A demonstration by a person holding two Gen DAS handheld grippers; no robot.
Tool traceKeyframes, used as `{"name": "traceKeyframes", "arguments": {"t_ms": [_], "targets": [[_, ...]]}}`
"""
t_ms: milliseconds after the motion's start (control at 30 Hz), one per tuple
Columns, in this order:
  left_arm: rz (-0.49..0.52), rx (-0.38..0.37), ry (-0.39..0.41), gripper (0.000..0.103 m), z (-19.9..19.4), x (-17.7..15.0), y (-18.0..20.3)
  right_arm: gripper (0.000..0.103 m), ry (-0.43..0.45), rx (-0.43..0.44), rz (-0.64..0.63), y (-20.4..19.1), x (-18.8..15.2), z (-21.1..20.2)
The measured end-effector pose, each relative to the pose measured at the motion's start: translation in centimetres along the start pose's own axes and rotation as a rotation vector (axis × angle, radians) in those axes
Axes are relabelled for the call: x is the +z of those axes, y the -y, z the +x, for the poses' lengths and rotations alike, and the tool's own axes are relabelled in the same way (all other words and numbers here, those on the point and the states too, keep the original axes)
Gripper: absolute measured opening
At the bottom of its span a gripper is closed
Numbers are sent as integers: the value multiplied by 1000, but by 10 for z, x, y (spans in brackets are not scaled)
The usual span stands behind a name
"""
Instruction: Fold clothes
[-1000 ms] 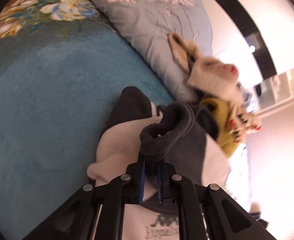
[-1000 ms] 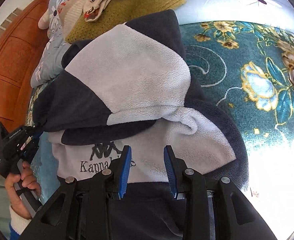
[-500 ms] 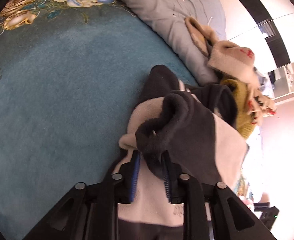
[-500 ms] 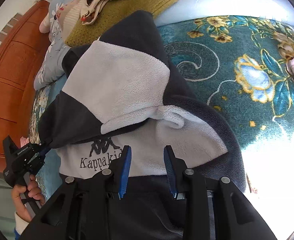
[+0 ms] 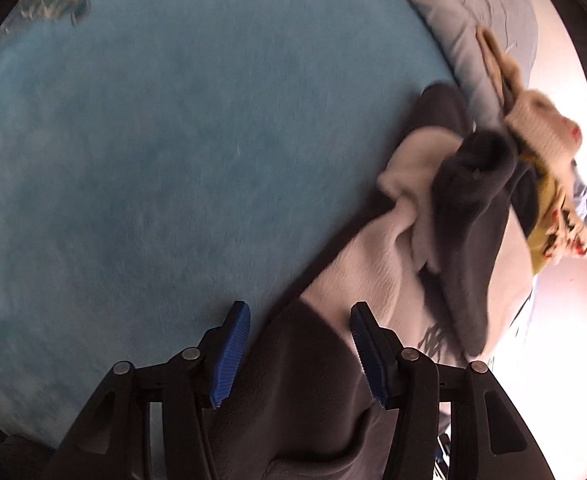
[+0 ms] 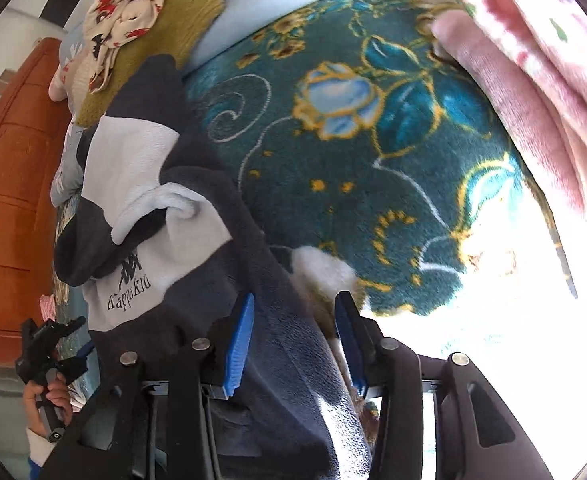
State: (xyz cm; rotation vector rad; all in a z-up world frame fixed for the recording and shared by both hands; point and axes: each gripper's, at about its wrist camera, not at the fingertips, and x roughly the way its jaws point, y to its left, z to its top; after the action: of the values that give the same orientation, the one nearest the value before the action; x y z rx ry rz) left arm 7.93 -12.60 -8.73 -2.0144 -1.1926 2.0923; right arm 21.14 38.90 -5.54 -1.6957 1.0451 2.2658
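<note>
A dark grey and white fleece sweatshirt [image 6: 141, 184] with a black chest logo lies on the teal floral blanket [image 6: 373, 168]; one sleeve is folded across its chest. In the left wrist view the sweatshirt [image 5: 405, 264] lies right of centre, its dark hem reaching down between the fingers. My left gripper [image 5: 299, 354] is open over that hem, holding nothing. My right gripper [image 6: 291, 344] is open over the sweatshirt's dark lower edge. The left gripper also shows in the right wrist view [image 6: 49, 348], held in a hand at the lower left.
A pile with a mustard knit [image 6: 157, 40] and a red-patterned cream cloth [image 6: 121, 12] lies beyond the sweatshirt. A pink garment [image 6: 533, 92] lies at the right. A grey floral pillow [image 5: 489, 20] and an orange wooden headboard [image 6: 9, 200] bound the bed.
My left gripper let go of the dark sleeve, opened and drew back toward the hem. The sleeve now lies across the sweatshirt. My right gripper swung right along the lower edge.
</note>
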Motion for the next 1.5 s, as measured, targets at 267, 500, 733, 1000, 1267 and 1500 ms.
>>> {"name": "traceKeyframes", "arguments": {"t_ms": [267,500,733,1000,1267,1500], "targets": [[146,108,-158,75,6,-8,17,45,-39,79,5,14,-21,4],[378,336,-365,75,14,-24,41,45,-47,136,-4,17,-31,4],[344,301,-418,75,31,-63,29,45,-92,196,-28,25,-45,2],[294,249,-394,71,18,-93,16,45,-160,309,-44,39,-60,1],[248,258,-418,66,7,-109,4,35,-168,344,44,46,-66,12],[276,305,-364,13,-13,-126,4,12,-208,330,16,30,-70,15]]}}
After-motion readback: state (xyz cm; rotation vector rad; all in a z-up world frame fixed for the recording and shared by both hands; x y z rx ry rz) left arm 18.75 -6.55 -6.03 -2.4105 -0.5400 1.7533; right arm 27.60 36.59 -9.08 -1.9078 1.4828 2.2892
